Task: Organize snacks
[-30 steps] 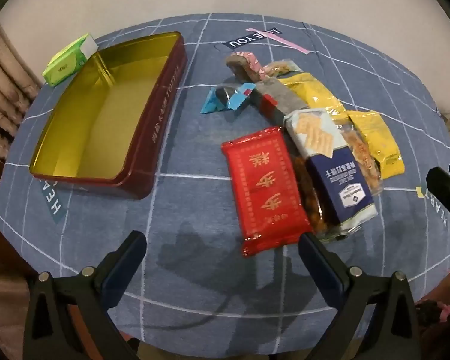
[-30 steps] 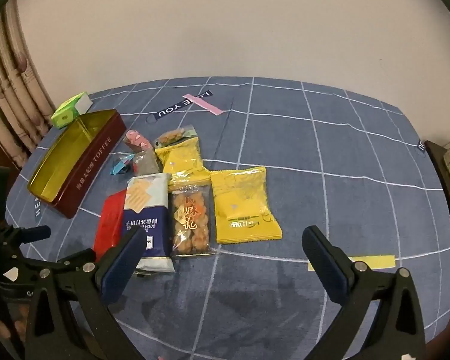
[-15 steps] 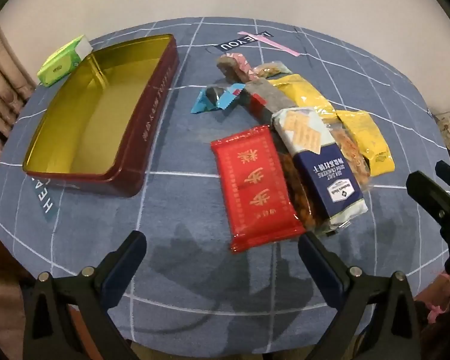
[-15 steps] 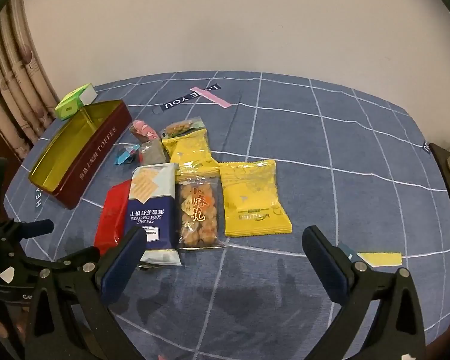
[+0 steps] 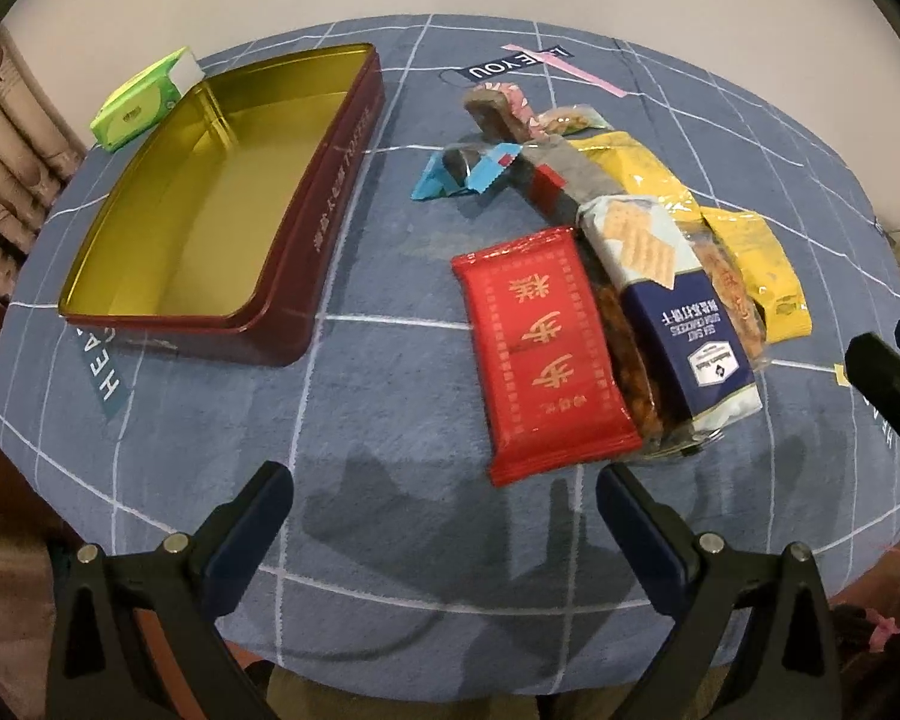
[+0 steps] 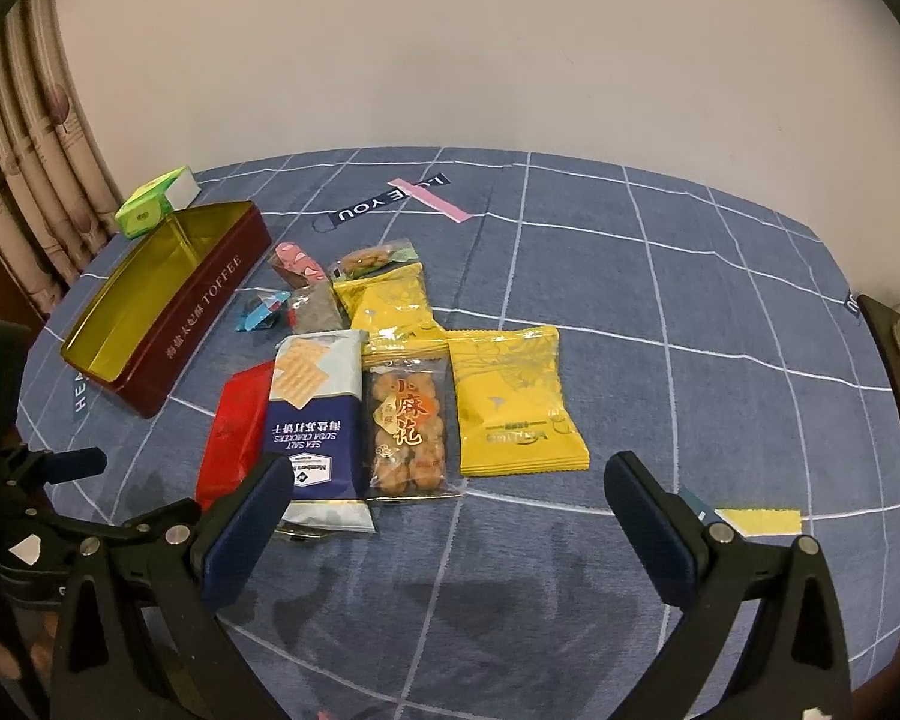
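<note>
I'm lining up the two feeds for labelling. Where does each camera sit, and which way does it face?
Left wrist: rides the open left gripper, looking down across the blue checked tablecloth at the empty dark red toffee tin; the right gripper's finger shows at right.
Right wrist: rides the open right gripper, facing the wall; the left gripper shows at left.
Shared: tin, red snack packet.

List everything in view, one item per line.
tin: 1, dark red outside, gold inside, left, holds nothing
green box: 1, behind the tin
red packet: 1, left edge of the pile
cracker pack: 1, navy and pale blue, beside the red packet
twist snack bag: 1, clear, orange contents
yellow packets: 2, right side of the pile
blue candy: 1, between tin and pile
tablecloth: 1, blue, white grid
left hand-held gripper: open
right hand-held gripper: open
</note>
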Available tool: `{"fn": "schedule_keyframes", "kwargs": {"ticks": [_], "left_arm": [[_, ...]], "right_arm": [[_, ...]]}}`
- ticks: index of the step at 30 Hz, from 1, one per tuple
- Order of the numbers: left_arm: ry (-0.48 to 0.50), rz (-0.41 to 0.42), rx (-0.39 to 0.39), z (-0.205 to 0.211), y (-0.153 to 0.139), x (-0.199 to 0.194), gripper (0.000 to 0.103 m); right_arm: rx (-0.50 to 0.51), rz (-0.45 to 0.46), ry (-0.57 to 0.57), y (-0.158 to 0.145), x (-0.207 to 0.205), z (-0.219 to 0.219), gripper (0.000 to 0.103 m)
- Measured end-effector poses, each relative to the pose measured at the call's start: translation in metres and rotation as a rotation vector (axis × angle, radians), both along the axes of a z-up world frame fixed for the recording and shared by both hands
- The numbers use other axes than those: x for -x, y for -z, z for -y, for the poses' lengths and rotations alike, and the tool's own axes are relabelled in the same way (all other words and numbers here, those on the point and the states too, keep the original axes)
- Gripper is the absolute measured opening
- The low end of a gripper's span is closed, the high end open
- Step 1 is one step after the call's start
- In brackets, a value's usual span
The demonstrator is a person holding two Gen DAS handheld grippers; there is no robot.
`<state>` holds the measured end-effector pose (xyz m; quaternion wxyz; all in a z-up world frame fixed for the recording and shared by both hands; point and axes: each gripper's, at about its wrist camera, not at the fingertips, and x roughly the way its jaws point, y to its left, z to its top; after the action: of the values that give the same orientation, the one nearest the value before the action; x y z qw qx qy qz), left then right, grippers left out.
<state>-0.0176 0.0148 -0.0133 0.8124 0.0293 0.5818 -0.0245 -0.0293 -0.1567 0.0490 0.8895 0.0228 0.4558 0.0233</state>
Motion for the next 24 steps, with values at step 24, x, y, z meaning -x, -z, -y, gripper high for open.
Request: {"fn": "schedule_keyframes", "kwargs": {"ticks": [24], "left_arm": [[-0.021, 0.005, 0.025, -0.0072, -0.0069, 0.0019, 0.103]], "right_arm": [[0.006, -0.002, -0.002, 0.0001, 0.0028, -0.0024, 0.103]]}}
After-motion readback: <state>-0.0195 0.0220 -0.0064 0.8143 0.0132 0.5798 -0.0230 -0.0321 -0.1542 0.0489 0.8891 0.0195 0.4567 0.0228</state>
